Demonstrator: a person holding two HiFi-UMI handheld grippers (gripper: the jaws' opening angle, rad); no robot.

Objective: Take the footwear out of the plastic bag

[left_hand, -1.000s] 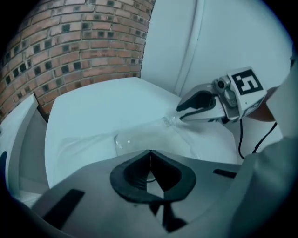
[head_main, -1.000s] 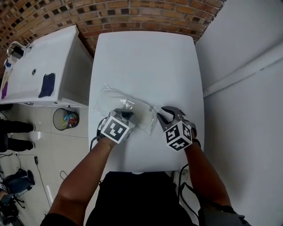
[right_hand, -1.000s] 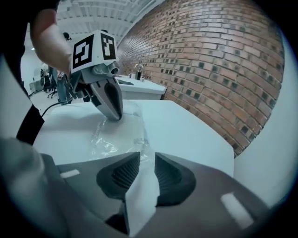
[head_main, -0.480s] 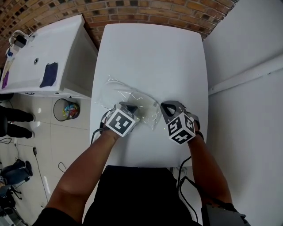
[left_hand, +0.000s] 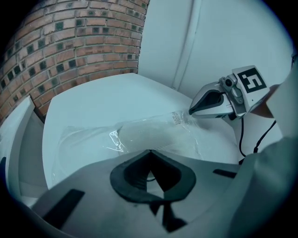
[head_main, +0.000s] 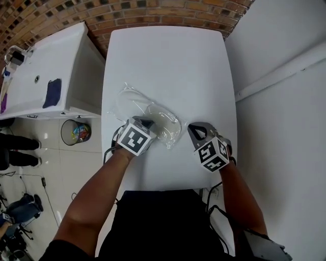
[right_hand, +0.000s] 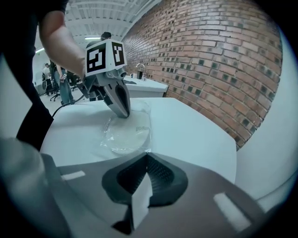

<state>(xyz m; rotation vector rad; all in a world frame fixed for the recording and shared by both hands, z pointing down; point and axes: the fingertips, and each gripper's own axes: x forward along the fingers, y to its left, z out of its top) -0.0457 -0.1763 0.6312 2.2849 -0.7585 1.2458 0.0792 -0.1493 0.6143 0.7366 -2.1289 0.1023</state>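
Head view: right gripper jaws closed since earlier, empty; left gripper jaws pinch plastic bag.

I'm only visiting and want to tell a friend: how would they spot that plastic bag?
Start at the white table below the brick wall. On its near half, at the tip of the left claw, lies the plastic bag. It is clear and crinkled with something pale inside, the only loose thing on the tabletop.
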